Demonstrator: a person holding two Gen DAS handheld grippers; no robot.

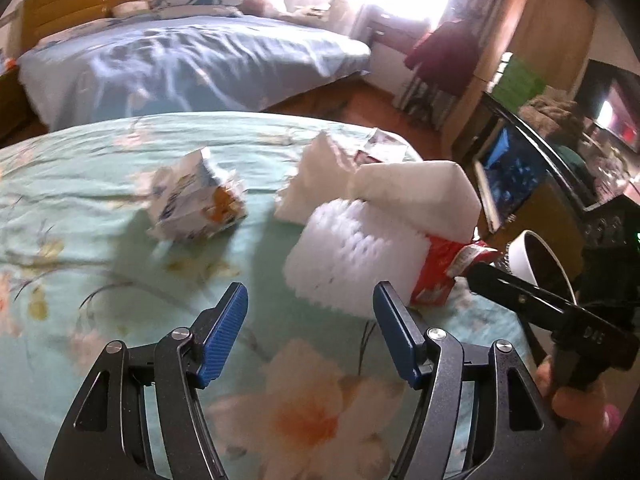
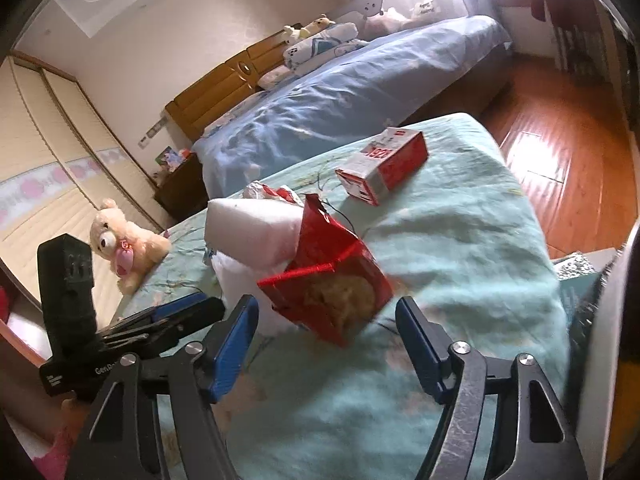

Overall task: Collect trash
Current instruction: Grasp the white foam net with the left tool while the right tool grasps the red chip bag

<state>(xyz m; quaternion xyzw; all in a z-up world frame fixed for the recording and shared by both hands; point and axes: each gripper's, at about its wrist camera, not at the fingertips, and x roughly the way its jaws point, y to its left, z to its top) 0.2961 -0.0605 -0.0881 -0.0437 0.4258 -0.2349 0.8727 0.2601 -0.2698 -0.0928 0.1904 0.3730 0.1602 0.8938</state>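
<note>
Trash lies on a green floral bedspread [image 1: 100,208]. In the left wrist view, a crumpled white-and-orange carton [image 1: 198,200] sits left, white foam blocks [image 1: 352,256] and a further foam piece [image 1: 316,176] sit right, with a torn red box [image 1: 436,272] behind the foam. My left gripper [image 1: 310,328] is open and empty, short of the foam. In the right wrist view, the torn red box [image 2: 332,280] lies just ahead of my open, empty right gripper [image 2: 326,344], against white foam [image 2: 252,228]. A red-and-white carton [image 2: 384,164] lies farther back.
A white bin [image 1: 532,260] with a dark liner stands off the bed's right edge, also at the right edge of the right wrist view [image 2: 612,340]. A teddy bear [image 2: 124,244] sits at the left. A blue bed [image 1: 180,64] and wooden floor [image 2: 568,148] lie beyond.
</note>
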